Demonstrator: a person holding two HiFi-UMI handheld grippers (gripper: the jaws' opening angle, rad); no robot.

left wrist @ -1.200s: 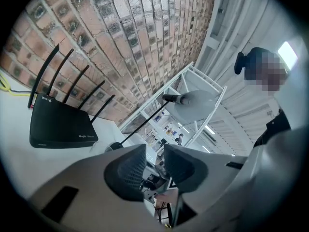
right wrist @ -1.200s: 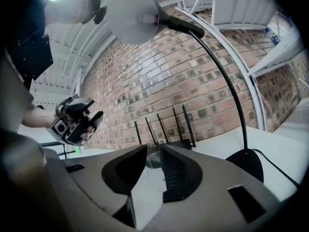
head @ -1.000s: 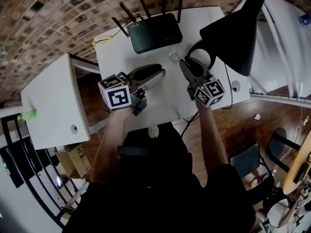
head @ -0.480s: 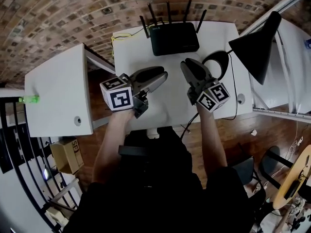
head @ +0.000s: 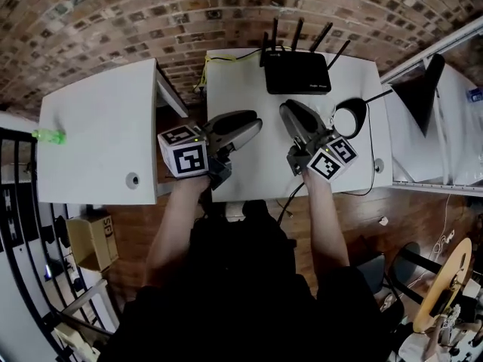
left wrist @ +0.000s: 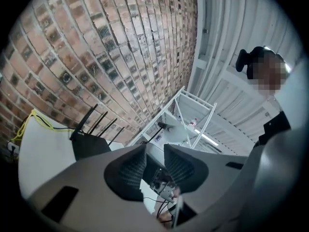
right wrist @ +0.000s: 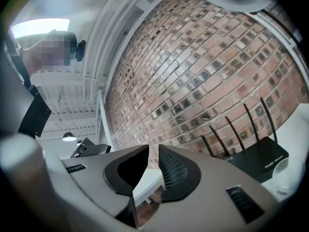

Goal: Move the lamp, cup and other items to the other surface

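A black desk lamp stands at the right end of the white table (head: 249, 168), its round base (head: 352, 117) on the top and its shade (head: 421, 90) out past the edge. My left gripper (head: 253, 124) and right gripper (head: 290, 111) hover side by side over the table's middle, both pointing level at the brick wall. The left gripper (left wrist: 154, 151) shows a narrow gap between its pads and holds nothing. The right gripper (right wrist: 153, 151) has just been closing its jaws; a slim gap is left, with nothing in it. I see no cup for certain.
A black router (head: 296, 72) with several antennas sits at the table's far edge, also seen as the router (left wrist: 90, 144) and the router (right wrist: 258, 158). A second white surface (head: 98, 145) stands left across a gap, with a small green object (head: 48, 136) at its left edge. A brick wall (head: 151, 13) closes off the far side.
Both grippers have drawn left, away from the lamp base, and risen. The view has shifted, so the lamp sits further right and more of the left surface shows.
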